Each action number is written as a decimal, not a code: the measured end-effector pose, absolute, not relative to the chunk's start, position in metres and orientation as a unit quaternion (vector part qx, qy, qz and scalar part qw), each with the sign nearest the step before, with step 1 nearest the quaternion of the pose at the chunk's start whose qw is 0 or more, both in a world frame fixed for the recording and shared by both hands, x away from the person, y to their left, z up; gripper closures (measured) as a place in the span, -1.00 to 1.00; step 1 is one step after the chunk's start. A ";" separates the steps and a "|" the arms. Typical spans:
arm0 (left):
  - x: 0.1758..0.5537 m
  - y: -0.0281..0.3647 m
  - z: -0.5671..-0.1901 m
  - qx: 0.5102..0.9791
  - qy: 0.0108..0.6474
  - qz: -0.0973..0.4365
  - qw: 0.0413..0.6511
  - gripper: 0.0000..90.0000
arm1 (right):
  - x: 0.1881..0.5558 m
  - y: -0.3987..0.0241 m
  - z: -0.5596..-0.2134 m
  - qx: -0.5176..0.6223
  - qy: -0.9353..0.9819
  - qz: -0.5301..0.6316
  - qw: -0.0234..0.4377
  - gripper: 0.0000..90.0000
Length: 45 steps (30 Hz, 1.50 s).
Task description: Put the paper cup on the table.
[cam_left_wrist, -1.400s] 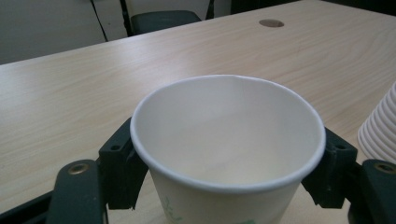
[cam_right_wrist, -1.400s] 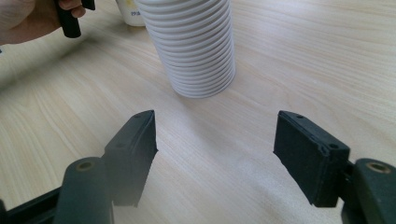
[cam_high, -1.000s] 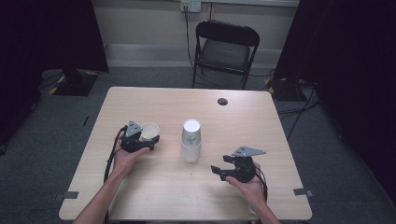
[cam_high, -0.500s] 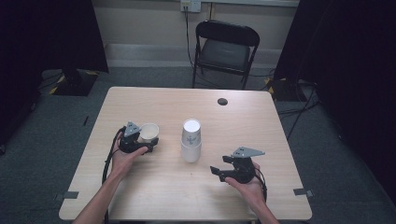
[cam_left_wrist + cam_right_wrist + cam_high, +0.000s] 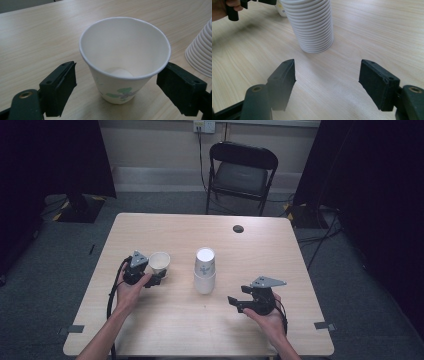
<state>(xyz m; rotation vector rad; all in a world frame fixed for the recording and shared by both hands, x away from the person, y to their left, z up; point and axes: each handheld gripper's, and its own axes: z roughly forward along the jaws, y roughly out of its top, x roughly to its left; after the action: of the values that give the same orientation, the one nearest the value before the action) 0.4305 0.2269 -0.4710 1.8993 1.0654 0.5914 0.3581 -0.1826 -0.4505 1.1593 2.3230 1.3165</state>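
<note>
1. Cup (image 5: pixel 125 62) sits upright on the counter (image 5: pixel 165 330) between your left claw (image 5: pixel 125 85) jaws, which have just been opening; the pads look just clear of it. Pull back crooked and a pad clips the rim and tips it.
2. Right claw (image 5: pixel 327 82) is spread and empty near the stack (image 5: pixel 310 25). Swing in carelessly and you topple it.
</note>
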 end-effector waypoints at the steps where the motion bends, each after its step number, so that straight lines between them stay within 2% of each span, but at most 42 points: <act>1: 0.429 0.228 -0.470 0.761 0.426 0.238 0.427 -0.65 | 0.358 -0.183 -0.450 0.396 0.792 0.450 0.116 -0.35; 32: 0.360 0.223 -0.433 0.775 0.384 0.210 0.456 -0.63 | 0.358 -0.190 -0.448 0.408 0.783 0.453 0.127 -0.39; 45: 0.329 0.235 -0.441 0.781 0.397 0.209 0.435 -0.63 | 0.354 -0.195 -0.446 0.405 0.791 0.439 0.132 -0.39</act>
<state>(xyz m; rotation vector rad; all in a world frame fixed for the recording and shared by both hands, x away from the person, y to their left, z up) 0.3286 0.2347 -0.4410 1.9436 0.9876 0.5208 0.3544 -0.1945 -0.4462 1.1740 2.2959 1.2754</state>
